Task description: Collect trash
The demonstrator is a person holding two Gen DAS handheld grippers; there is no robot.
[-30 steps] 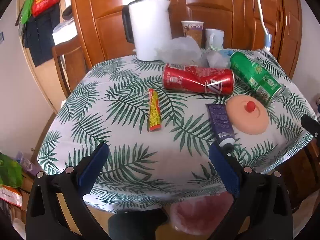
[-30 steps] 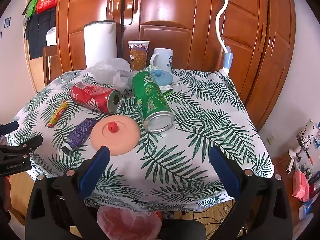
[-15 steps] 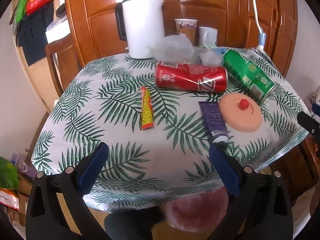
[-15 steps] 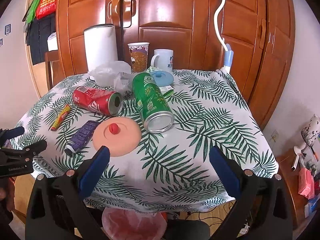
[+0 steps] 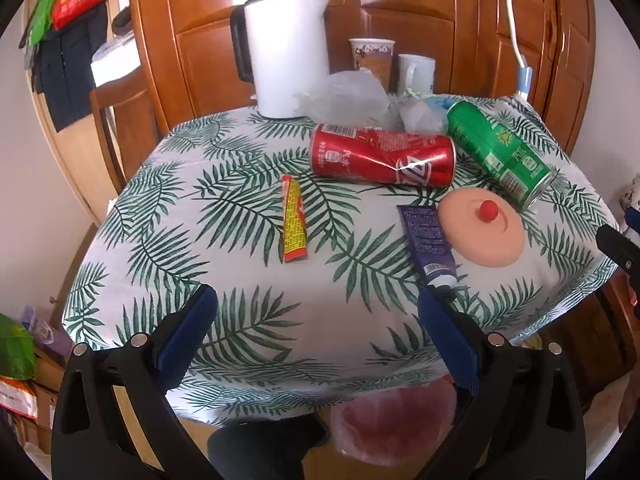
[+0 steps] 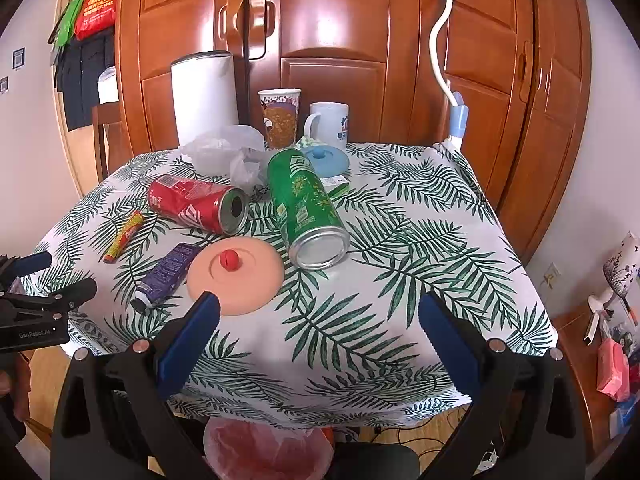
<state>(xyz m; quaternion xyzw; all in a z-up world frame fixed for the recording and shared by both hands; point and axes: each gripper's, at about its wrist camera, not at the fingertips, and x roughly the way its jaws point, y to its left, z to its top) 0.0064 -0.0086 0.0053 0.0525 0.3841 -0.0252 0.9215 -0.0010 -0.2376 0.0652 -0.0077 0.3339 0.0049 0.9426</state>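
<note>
Glossy dented red metal can (image 5: 382,157), shiny green metal can (image 6: 307,205), matt peach silicone lid (image 6: 235,275), leaf-print cloth tablecloth (image 6: 420,240), polished wooden wardrobe (image 6: 332,40).

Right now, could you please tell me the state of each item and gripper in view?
Red can: on its side, dented.
Green can: on its side.
Purple tube: lying flat.
Yellow wrapper: lying flat.
Left gripper: open, empty.
Right gripper: open, empty.
</note>
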